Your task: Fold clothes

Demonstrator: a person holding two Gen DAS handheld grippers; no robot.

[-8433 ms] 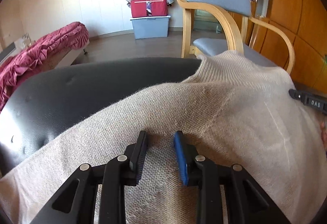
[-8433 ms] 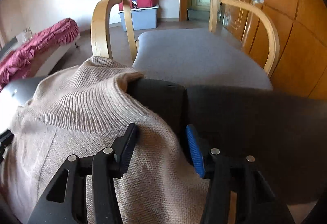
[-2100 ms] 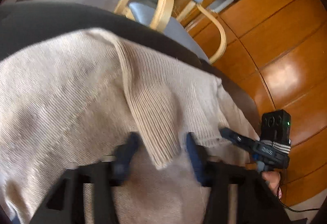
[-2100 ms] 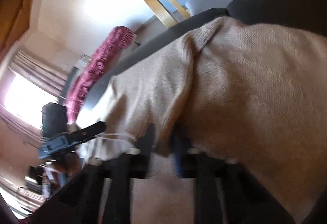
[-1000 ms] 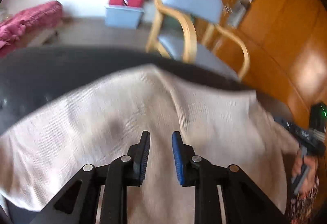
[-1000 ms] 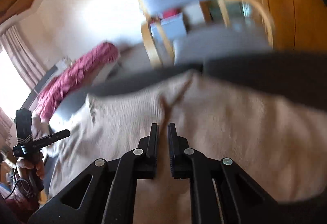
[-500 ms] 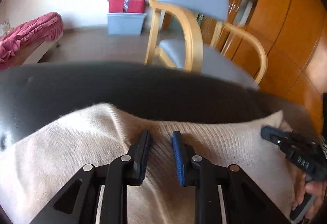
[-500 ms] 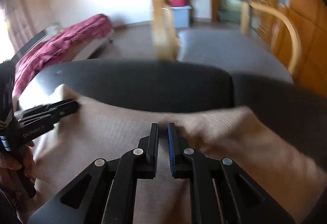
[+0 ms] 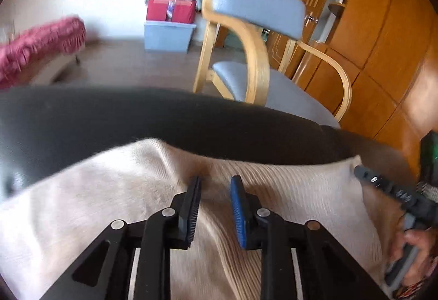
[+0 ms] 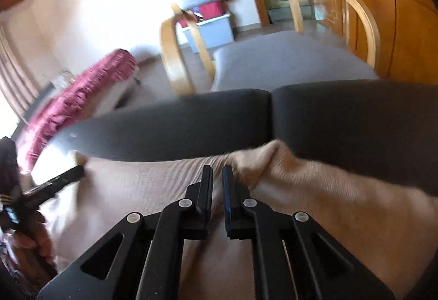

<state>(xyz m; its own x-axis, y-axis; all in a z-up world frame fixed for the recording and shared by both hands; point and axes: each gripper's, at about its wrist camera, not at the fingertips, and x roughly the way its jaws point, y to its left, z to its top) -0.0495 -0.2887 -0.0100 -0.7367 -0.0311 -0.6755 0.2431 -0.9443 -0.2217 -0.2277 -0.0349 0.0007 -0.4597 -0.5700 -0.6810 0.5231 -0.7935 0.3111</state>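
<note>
Left wrist view: the left hand-held gripper [image 9: 215,185], at bottom centre, has its black and blue ribbed pads parted by a moderate gap, released, hovering over a raised fold of the sweater [image 9: 287,190] with nothing pinched. The right hand-held gripper [image 9: 364,172] enters from the right edge, its black tip touching the sweater's far right corner.

Right wrist view: the right hand-held gripper [image 10: 217,179] has its pads nearly together, a narrow slit between them; whether knit is caught there cannot be told. A bunched lump of fabric sits just right of its blue pad.

The sweater is beige, soft and fuzzy, with ribbed knit bands, lying folded across the lower half of both frames on a dark, smooth padded bench [image 9: 137,119]. Beyond, in the upper frame, stands a bentwood chair [image 9: 257,12] with grey-blue cushions.
</note>
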